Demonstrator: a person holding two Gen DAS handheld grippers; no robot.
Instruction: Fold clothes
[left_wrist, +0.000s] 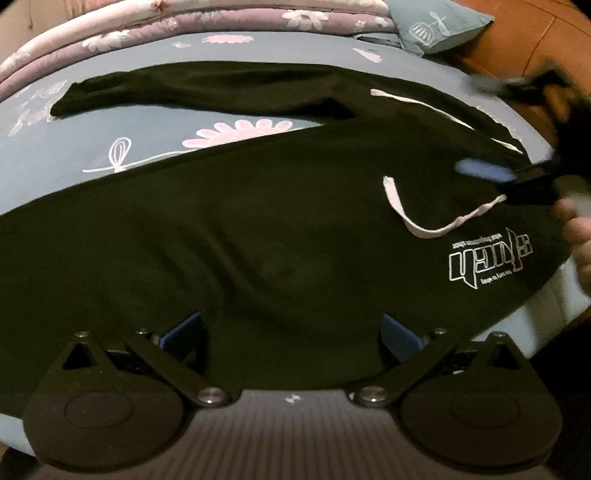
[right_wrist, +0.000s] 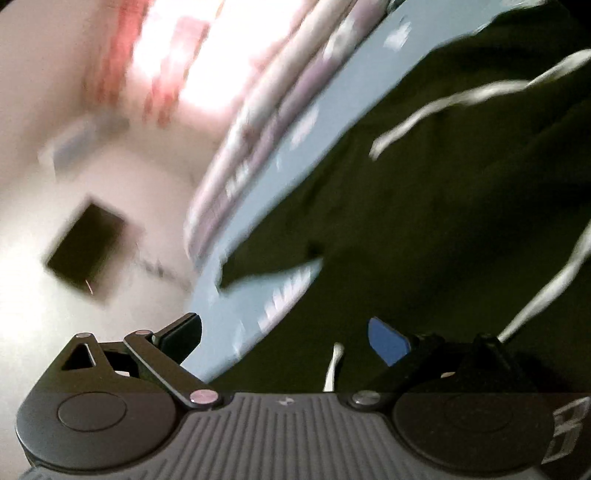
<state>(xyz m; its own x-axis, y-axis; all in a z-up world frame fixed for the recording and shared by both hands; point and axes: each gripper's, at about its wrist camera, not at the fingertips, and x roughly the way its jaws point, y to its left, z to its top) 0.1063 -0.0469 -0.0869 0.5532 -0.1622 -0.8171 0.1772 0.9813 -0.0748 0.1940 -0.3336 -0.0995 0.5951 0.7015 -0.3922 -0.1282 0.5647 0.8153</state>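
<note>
Black sweatpants (left_wrist: 266, 229) with white drawstrings (left_wrist: 432, 225) and a white logo (left_wrist: 487, 258) lie spread on the blue floral bed sheet (left_wrist: 122, 133). One leg stretches to the far left, the other runs toward me. My left gripper (left_wrist: 291, 332) is open, its blue pads wide apart over the near leg. My right gripper (left_wrist: 491, 171) shows blurred at the waistband on the right. In the right wrist view the right gripper (right_wrist: 288, 339) is open above the pants (right_wrist: 443, 206) and a drawstring (right_wrist: 443, 107); that view is motion-blurred.
Folded pink and purple floral quilts (left_wrist: 184, 29) lie along the bed's far side. A teal pillow (left_wrist: 436, 26) sits at the far right. A wooden headboard (left_wrist: 535, 48) stands to the right. A dark box (right_wrist: 86, 245) sits on the pale floor.
</note>
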